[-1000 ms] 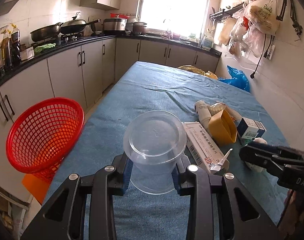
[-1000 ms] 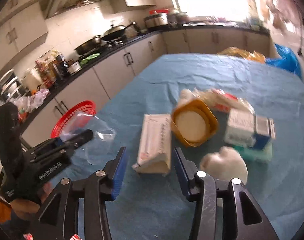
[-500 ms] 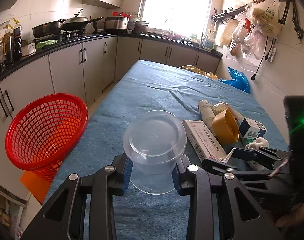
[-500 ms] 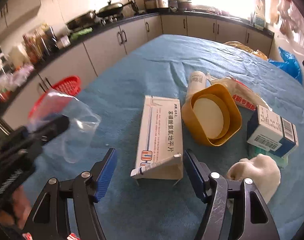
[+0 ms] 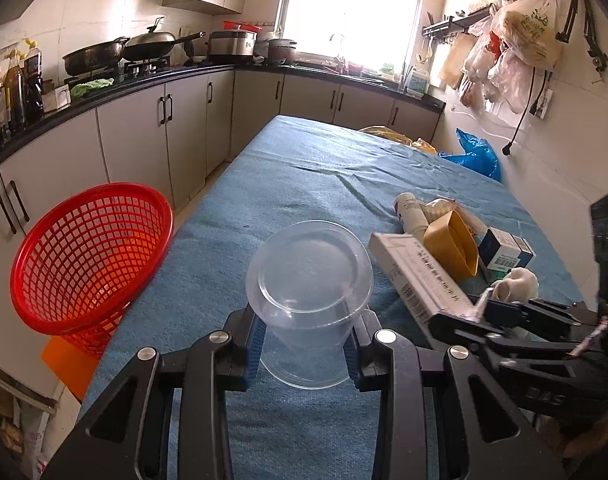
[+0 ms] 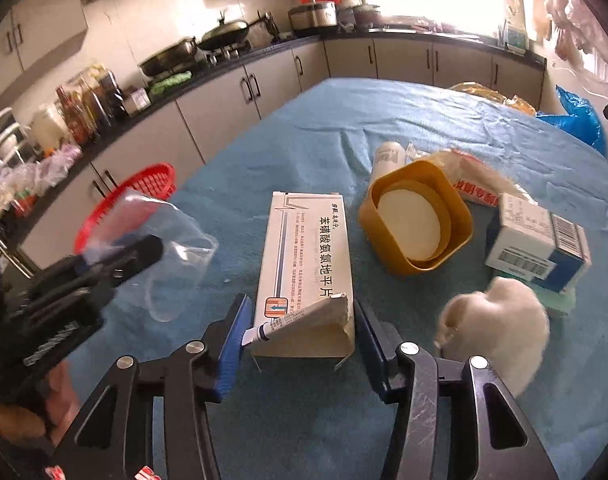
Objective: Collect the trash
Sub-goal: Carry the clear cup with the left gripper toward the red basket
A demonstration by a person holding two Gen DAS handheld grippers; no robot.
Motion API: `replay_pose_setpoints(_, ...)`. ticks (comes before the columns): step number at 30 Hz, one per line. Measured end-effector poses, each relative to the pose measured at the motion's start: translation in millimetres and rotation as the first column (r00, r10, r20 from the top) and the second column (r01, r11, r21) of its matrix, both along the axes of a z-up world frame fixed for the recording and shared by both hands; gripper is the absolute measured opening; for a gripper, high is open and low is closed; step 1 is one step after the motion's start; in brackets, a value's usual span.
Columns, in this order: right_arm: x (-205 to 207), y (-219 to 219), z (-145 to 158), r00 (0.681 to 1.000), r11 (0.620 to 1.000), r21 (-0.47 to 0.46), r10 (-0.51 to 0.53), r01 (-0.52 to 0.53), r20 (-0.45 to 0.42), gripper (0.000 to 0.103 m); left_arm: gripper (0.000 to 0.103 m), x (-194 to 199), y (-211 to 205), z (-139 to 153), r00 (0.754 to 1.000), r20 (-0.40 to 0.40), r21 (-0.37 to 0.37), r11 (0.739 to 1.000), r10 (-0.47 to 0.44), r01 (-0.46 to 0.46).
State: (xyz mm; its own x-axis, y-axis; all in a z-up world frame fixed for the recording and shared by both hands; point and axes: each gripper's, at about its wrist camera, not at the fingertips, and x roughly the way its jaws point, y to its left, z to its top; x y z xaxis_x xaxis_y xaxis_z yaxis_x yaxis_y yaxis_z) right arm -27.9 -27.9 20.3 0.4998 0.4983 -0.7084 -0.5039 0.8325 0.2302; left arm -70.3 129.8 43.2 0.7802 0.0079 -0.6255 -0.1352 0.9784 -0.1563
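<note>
Your left gripper (image 5: pixel 306 344) pinched a clear plastic cup (image 5: pixel 310 300) between its blue pads, holding it tilted above the near edge of the blue-clothed table (image 5: pixel 304 168). A red mesh basket (image 5: pixel 90 258) stood just off the table's left edge. Your right gripper (image 6: pixel 300 336) straddled the near, torn-open end of a long white medicine carton (image 6: pixel 306 260) lying on the cloth; its jaws were closing, the left pad at the tube tip (image 6: pixel 256 334) protruding from the carton, the right pad beside the carton's flap, with firm contact not clear. Toward the right edge lay a yellow square tub (image 6: pixel 418 216), a blue-and-white box (image 6: pixel 538 248), a white crumpled wad (image 6: pixel 500 328) and a white bottle (image 6: pixel 388 158).
</note>
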Motion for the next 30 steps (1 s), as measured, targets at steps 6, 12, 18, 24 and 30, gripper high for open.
replay_pose_setpoints(6,-16.2,-17.0,10.1,1.0,0.999,0.054,-0.006,0.005,0.015,0.056,0.033,-3.0,-10.8,4.7,1.0,0.002,0.019,1.0,-0.013,0.013)
replay_pose_setpoints(12,-22.1,-26.7,13.7,1.0,0.997,0.075,-0.013,0.011,0.021,0.056,0.033,-6.2,-20.0,9.4,1.0,0.003,0.037,0.999,-0.025,0.025)
replay_pose_setpoints(18,-25.7,-32.6,15.7,1.0,0.996,0.087,-0.018,0.016,0.025,0.056,0.033,-9.0,-25.3,13.1,0.999,0.006,0.046,0.998,-0.032,0.032)
replay_pose_setpoints(24,-27.8,-34.3,18.1,0.999,0.996,0.092,-0.013,0.011,0.029,0.056,0.033,-12.6,-24.1,15.8,0.999,0.014,0.045,0.998,-0.031,0.031)
replay_pose_setpoints(30,-31.2,-31.5,20.3,1.0,0.995,0.095,-0.004,0.001,0.03,0.056,0.033,-17.3,-20.2,18.7,0.999,0.024,0.041,0.999,-0.025,0.024)
